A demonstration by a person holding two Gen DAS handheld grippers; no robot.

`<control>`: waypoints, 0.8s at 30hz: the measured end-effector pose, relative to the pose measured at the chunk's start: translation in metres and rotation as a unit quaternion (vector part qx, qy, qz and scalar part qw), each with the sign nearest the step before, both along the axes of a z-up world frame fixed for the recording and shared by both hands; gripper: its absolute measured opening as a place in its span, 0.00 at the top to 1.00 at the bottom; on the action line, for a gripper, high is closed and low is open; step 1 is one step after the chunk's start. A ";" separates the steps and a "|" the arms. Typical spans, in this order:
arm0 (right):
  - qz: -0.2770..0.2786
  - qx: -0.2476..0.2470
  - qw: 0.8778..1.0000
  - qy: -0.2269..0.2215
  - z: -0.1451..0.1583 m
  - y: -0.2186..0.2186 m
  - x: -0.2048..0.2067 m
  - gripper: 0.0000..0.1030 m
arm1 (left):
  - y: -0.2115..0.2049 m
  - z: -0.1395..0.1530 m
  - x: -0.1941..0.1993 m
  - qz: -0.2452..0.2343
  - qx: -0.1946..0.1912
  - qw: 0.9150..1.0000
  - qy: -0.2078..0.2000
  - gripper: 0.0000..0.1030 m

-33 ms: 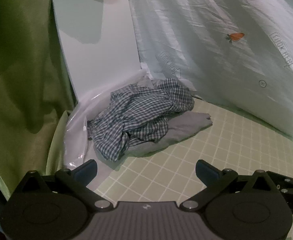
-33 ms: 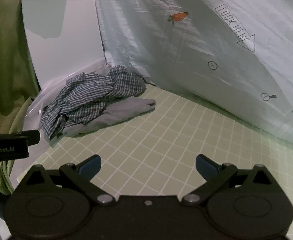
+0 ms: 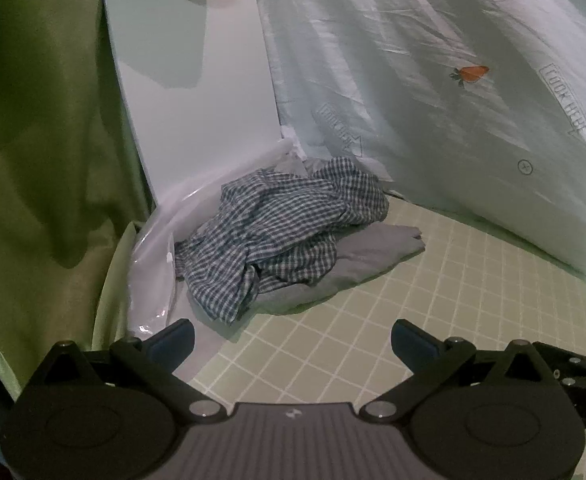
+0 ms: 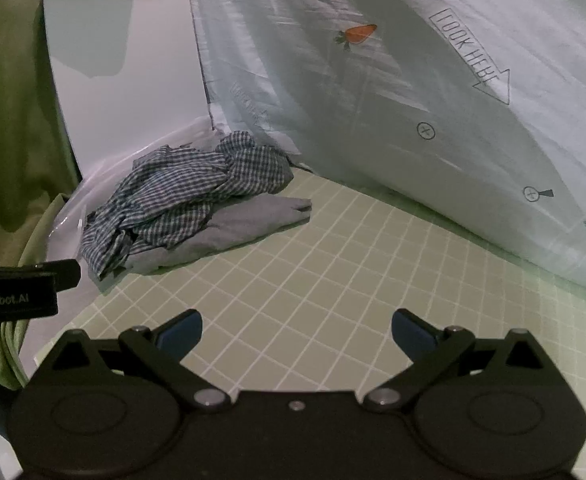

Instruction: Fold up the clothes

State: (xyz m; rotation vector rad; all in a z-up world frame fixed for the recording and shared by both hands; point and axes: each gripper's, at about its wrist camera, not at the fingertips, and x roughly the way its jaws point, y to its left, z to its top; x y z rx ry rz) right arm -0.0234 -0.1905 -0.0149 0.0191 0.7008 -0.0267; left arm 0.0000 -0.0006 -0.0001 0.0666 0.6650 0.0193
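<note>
A crumpled blue-and-white checked shirt (image 3: pixel 277 232) (image 4: pixel 189 200) lies in a heap at the far left of the green gridded mat (image 3: pixel 433 320) (image 4: pixel 333 280). Under it a flat grey garment (image 3: pixel 377 252) (image 4: pixel 253 220) sticks out to the right. My left gripper (image 3: pixel 293 338) is open just short of the heap, with nothing between its fingers. My right gripper (image 4: pixel 297 328) is open too, over bare mat to the right of the clothes. The left gripper's body (image 4: pixel 25 284) shows at the left edge of the right wrist view.
A pale sheet printed with carrots (image 3: pixel 453 80) (image 4: pixel 413 80) rises behind the mat. A white board (image 3: pixel 197 80) leans in the back left corner. Clear plastic (image 3: pixel 153 260) lies left of the heap, and green cloth (image 3: pixel 33 140) hangs at the far left.
</note>
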 end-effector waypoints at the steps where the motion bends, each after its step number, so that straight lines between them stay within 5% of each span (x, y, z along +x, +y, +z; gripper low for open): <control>1: 0.000 0.000 1.000 0.000 0.000 0.000 0.000 0.01 | -0.001 0.000 0.000 0.000 0.000 1.000 0.000 0.00; 24: 0.001 0.019 1.000 0.001 -0.003 -0.007 0.001 0.01 | -0.006 -0.001 -0.005 0.003 0.011 1.000 0.005 0.00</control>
